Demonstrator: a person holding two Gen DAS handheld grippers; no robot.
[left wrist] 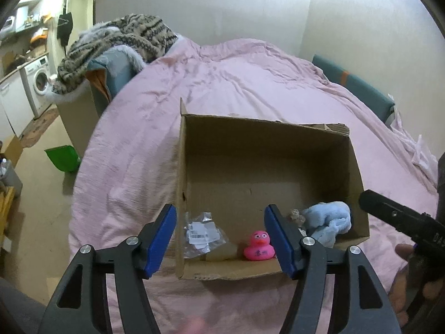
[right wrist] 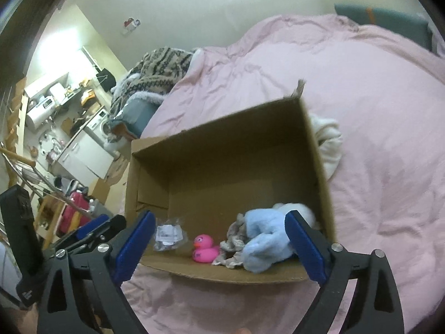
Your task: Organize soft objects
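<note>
An open cardboard box [left wrist: 278, 144] [right wrist: 222, 128] lies on a pink bed cover. Inside at its near end are a pink rubber duck [left wrist: 259, 246] [right wrist: 204, 248], a light blue plush [left wrist: 328, 220] [right wrist: 264, 236], a small beige knitted piece [left wrist: 294, 217] [right wrist: 235, 236] and a clear plastic bag with a label [left wrist: 201, 233] [right wrist: 168, 235]. A white soft bundle [right wrist: 329, 144] lies on the bed outside the box's right wall. My left gripper [left wrist: 221, 239] is open and empty above the box's near edge. My right gripper [right wrist: 219, 246] is open and empty over the same edge.
The pink bed cover [left wrist: 222, 78] fills most of both views. A striped fuzzy blanket [left wrist: 116, 41] is heaped on a grey chair at the bed's far left. A green bin [left wrist: 62, 157] stands on the floor at left. A washing machine [left wrist: 39, 80] is beyond it.
</note>
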